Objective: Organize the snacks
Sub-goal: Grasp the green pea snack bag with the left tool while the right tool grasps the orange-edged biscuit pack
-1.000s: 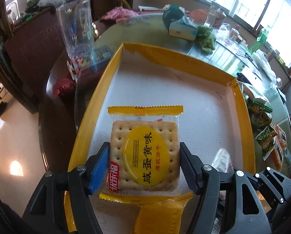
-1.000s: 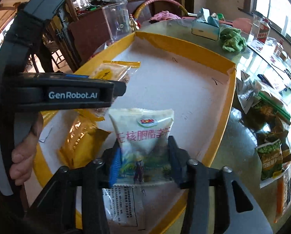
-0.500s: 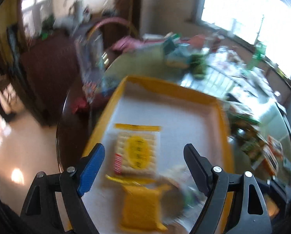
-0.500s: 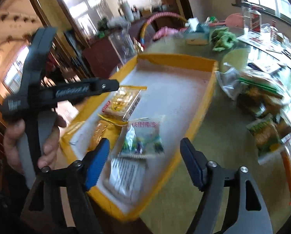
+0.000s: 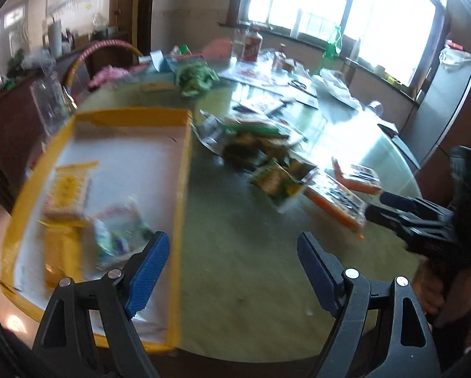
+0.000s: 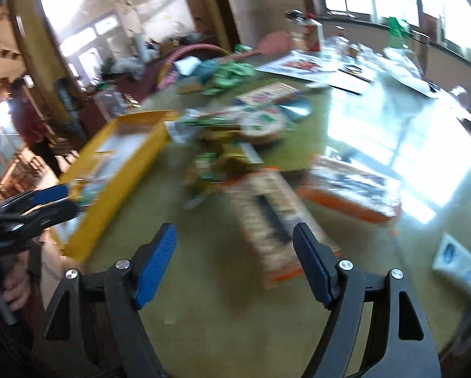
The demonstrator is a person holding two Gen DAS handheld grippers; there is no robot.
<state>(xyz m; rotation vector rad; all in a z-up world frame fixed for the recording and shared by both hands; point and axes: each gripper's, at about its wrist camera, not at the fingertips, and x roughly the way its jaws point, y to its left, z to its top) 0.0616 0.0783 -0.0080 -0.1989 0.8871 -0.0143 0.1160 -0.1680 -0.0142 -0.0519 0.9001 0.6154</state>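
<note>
A yellow-rimmed tray (image 5: 182,170) lies at the table's left and also shows in the right wrist view (image 6: 109,201). In it lie a cracker packet (image 5: 66,192), an orange packet (image 5: 60,255) and a white fruit pouch (image 5: 119,233), all blurred. My left gripper (image 5: 232,271) is open and empty over the green tabletop beside the tray's right rim. My right gripper (image 6: 234,261) is open and empty over the table, just short of an orange-edged snack pack (image 6: 273,217). A pile of green snack packets (image 5: 267,154) lies mid-table.
A second orange-edged pack (image 6: 352,189) lies right of the first. A white card (image 6: 459,261) lies near the right edge. A green cloth (image 5: 197,78), bottles (image 5: 251,42) and papers sit at the back. A clear jar (image 5: 51,100) stands behind the tray.
Both grippers have let go of their packets, opened and pulled back. They have swung right, away from the tray, toward the loose snacks on the table.
</note>
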